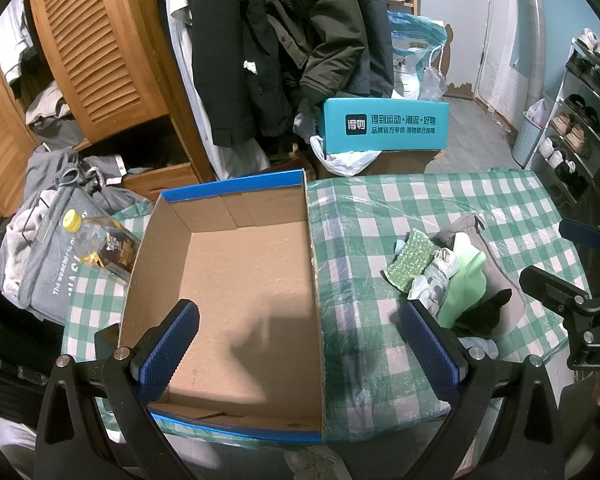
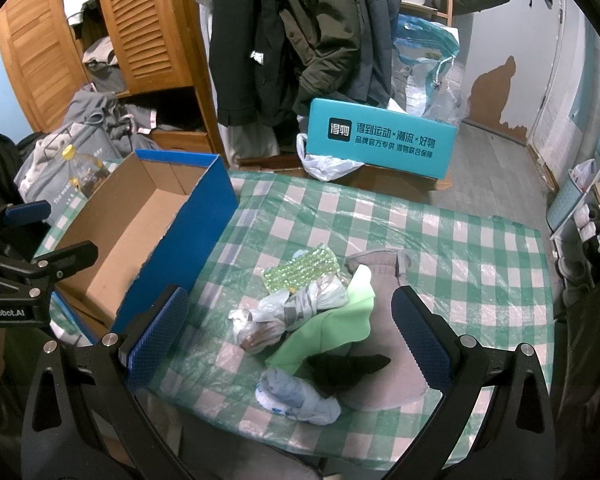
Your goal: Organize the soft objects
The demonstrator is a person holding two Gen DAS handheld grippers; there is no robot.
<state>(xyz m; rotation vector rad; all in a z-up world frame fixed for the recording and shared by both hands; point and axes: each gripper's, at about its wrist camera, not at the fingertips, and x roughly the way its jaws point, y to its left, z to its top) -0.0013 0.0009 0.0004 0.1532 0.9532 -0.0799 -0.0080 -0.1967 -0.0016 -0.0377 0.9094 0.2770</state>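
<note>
An empty cardboard box point(image 1: 236, 280) with blue outer walls point(image 2: 180, 240) sits on the left of the checked table. My left gripper point(image 1: 300, 340) hovers open over its near half, holding nothing. To the right lies a pile of soft things: a green sequined sponge point(image 2: 300, 272), a knotted plastic bag point(image 2: 288, 312), a light green cloth point(image 2: 332, 328), a black sock point(image 2: 348, 364), a rolled pale blue cloth point(image 2: 296, 396) and a grey slipper point(image 2: 384, 276). My right gripper point(image 2: 292, 328) hangs open above this pile, with nothing between its fingers.
A plastic bottle with a yellow cap point(image 1: 96, 248) lies left of the box. Beyond the table stand a teal box point(image 1: 384, 124), hanging coats point(image 1: 284, 40), a wooden wardrobe point(image 1: 92, 48) and heaped grey clothes point(image 1: 52, 216). A shoe rack point(image 1: 584, 112) lines the right wall.
</note>
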